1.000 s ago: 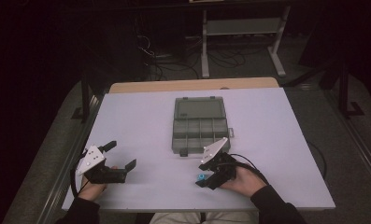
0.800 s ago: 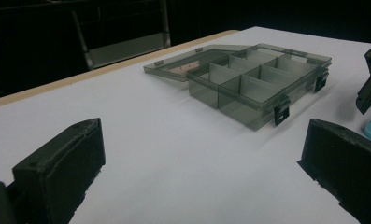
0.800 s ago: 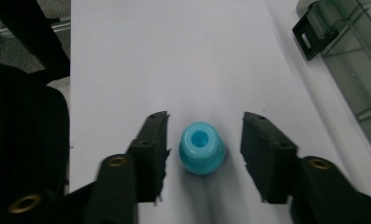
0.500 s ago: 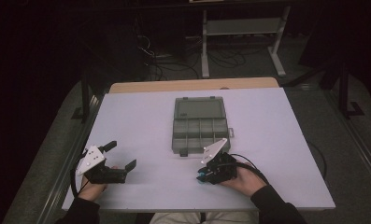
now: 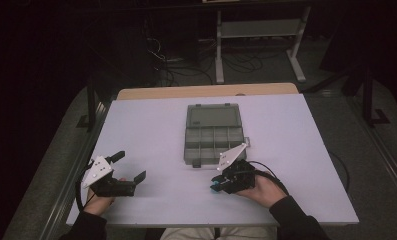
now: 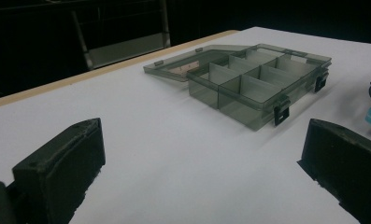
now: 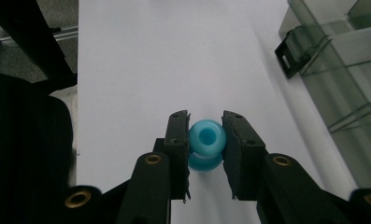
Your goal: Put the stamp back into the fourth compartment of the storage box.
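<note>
Right gripper view: your right tool (image 7: 205, 140) has just closed, clamping the blue bead (image 7: 206, 138) across its waist; it looks light, hard, slippery; left tool (image 5: 128, 176) apart.

A dim lab: a bare white table (image 5: 151, 125), tangled cables (image 5: 186, 62) on the floor, a metal stand (image 5: 258, 30) behind.

You see a dim room from the high view: the tabletop (image 5: 156, 125) glows pale while the floor and back wall sink into black. Light falls from above, so shadows under things are small and soft. Your left claw's own jaws look dark and blurry up close. In the right gripper view the blue bead (image 7: 206, 136) is sharp and bright.
</note>
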Motion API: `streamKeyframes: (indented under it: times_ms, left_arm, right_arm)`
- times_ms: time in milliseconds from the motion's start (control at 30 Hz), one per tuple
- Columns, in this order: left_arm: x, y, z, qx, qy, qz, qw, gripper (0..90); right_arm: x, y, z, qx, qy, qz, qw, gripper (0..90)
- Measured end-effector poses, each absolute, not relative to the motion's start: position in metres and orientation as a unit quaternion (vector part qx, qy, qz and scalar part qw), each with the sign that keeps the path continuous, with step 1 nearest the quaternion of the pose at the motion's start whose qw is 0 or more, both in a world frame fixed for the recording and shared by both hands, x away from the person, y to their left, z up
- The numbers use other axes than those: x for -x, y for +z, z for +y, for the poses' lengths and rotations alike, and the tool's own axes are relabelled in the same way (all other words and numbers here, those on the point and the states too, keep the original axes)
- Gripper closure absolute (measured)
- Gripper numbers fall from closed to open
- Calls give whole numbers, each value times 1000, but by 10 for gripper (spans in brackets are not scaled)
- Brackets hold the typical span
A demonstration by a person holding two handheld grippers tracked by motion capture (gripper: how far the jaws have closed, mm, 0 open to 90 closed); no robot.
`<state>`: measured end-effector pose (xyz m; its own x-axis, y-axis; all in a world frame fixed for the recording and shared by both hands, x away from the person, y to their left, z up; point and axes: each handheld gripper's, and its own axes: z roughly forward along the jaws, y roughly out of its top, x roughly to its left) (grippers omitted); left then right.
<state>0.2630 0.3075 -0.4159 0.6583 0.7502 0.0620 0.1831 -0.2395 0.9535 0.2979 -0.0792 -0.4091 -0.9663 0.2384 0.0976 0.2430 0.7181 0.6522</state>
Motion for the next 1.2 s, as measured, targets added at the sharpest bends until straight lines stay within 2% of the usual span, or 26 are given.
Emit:
streamKeyframes:
  times_ms: [1200]
  left_arm:
    - [-263, -416, 308, -739, 268, 315, 531, 0]
  right_arm:
    - [-315, -366, -89, 133, -369, -919, -22, 709]
